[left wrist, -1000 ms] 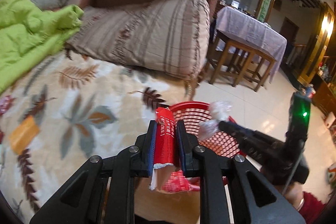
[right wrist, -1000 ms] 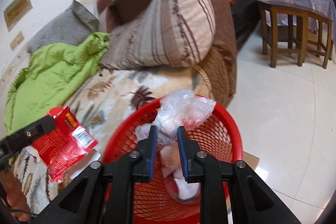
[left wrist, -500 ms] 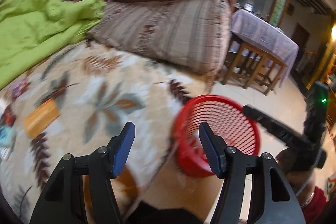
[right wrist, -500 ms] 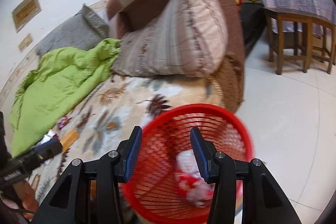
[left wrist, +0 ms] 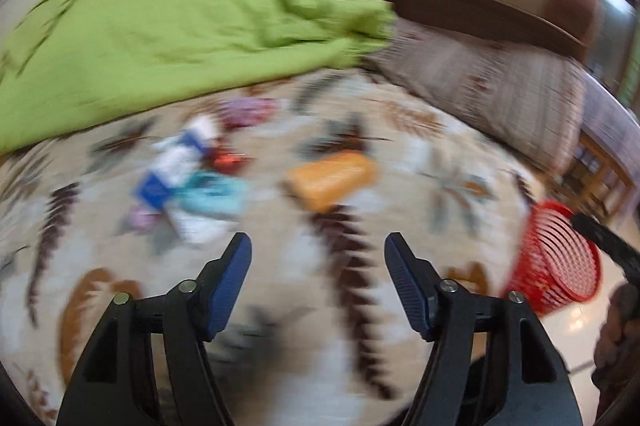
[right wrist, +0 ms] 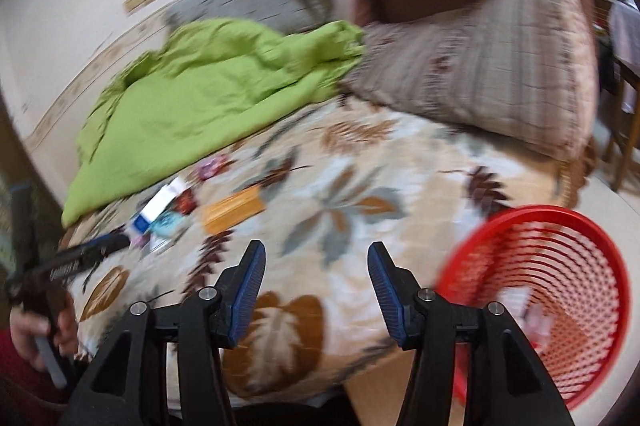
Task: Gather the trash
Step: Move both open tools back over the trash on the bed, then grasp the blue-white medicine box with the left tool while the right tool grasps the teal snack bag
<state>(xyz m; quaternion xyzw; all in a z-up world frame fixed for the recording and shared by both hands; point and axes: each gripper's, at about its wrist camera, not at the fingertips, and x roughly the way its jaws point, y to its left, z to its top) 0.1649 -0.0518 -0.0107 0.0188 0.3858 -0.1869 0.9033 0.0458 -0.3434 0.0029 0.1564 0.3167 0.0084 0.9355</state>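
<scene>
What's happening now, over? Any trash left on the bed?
Left gripper open, empty. Right gripper open, empty. Wrappers lie on the blanket; red basket off its edge. Path looks clear.

The left gripper (left wrist: 318, 254) is spread wide with nothing between its blue-padded fingers (left wrist: 234, 282). The right gripper (right wrist: 316, 264) is likewise wide apart and empty. A hand (right wrist: 38, 332) grips the left gripper's handle.

Red plastic mesh basket (right wrist: 552, 290); matt green cloth quilt (left wrist: 160, 26); leaf-print woven blanket (right wrist: 360, 186); ribbed blue pads (left wrist: 236, 278) at 6 o'clock.
</scene>
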